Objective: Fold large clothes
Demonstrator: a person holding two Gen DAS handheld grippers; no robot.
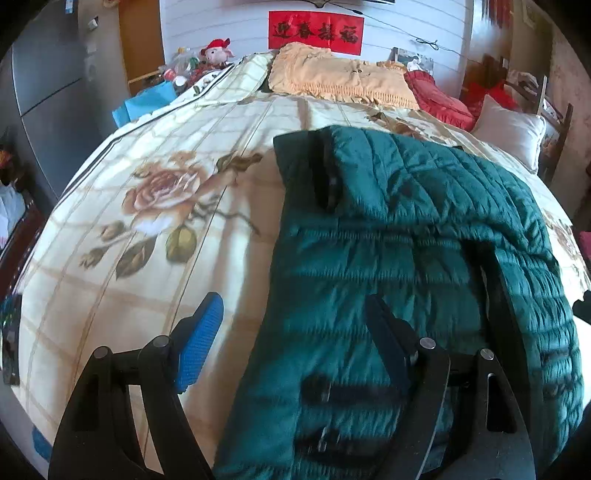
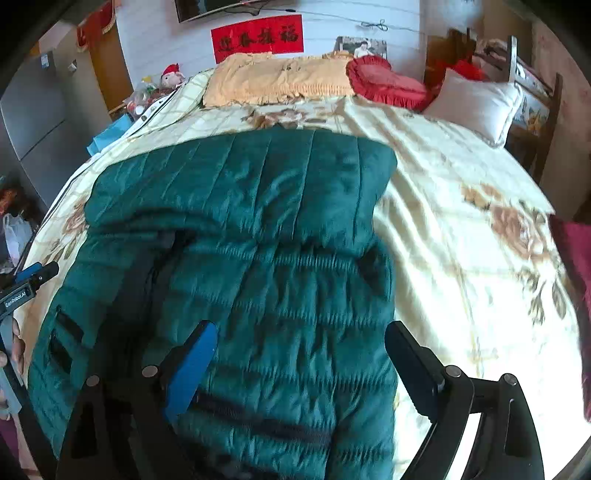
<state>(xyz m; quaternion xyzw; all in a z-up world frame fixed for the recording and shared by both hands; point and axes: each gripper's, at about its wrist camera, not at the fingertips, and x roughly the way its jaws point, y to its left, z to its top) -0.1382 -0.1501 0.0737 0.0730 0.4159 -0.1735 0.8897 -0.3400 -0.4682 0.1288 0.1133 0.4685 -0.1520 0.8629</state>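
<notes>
A dark green quilted jacket (image 1: 406, 258) lies spread on a floral bedspread (image 1: 155, 192); it also shows in the right wrist view (image 2: 266, 266). A sleeve or side is folded over the body. My left gripper (image 1: 291, 332) is open, hovering above the jacket's left edge, blue pad over the bedspread. My right gripper (image 2: 299, 358) is open above the jacket's lower right part, holding nothing. The left gripper's tip (image 2: 33, 275) shows at the far left of the right wrist view.
A yellow fringed blanket (image 1: 332, 77), a red cushion (image 1: 439, 99) and a white pillow (image 1: 513, 129) lie at the head of the bed. A red banner (image 1: 316, 29) hangs on the wall. A grey cabinet (image 1: 48, 85) stands at the left.
</notes>
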